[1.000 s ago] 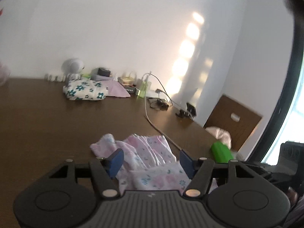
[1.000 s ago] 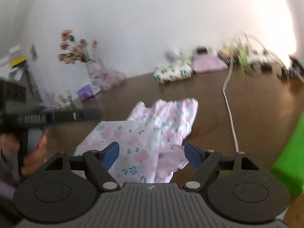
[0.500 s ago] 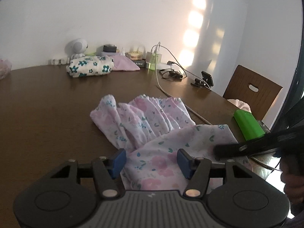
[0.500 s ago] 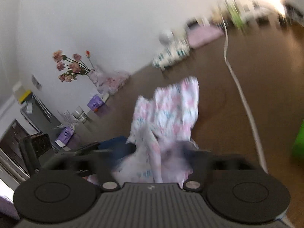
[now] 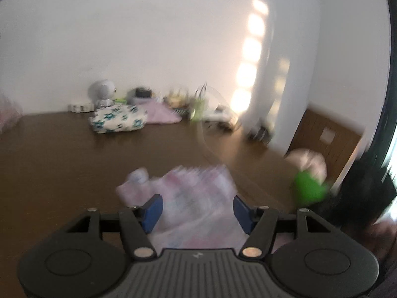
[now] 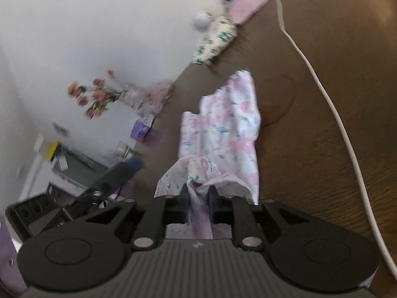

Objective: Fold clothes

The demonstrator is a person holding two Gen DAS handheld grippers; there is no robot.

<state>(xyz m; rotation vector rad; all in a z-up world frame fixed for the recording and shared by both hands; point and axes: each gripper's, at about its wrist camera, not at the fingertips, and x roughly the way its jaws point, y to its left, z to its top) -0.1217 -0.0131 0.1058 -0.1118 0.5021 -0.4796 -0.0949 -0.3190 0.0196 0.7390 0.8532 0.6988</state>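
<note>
1. On the left of the right wrist view, and only there, pink flowers (image 6: 93,96) stand against the wall, with the left gripper's (image 6: 135,164) blue-tipped finger below them.
2. At centre, the right gripper (image 6: 198,196) has its jaws pressed together, pinching a bunched fold of the pink floral garment (image 6: 223,129); the rest of the cloth trails away across the brown table (image 6: 322,136).
3. On the right, a white cable (image 6: 330,99) runs along the table.
4. The left wrist view is blurred. There the left gripper (image 5: 197,209) has its jaws spread, with the garment (image 5: 193,188) lying between them.
5. Only this view shows the green object (image 5: 309,186) and the wooden chair (image 5: 327,136) at the right.
</note>
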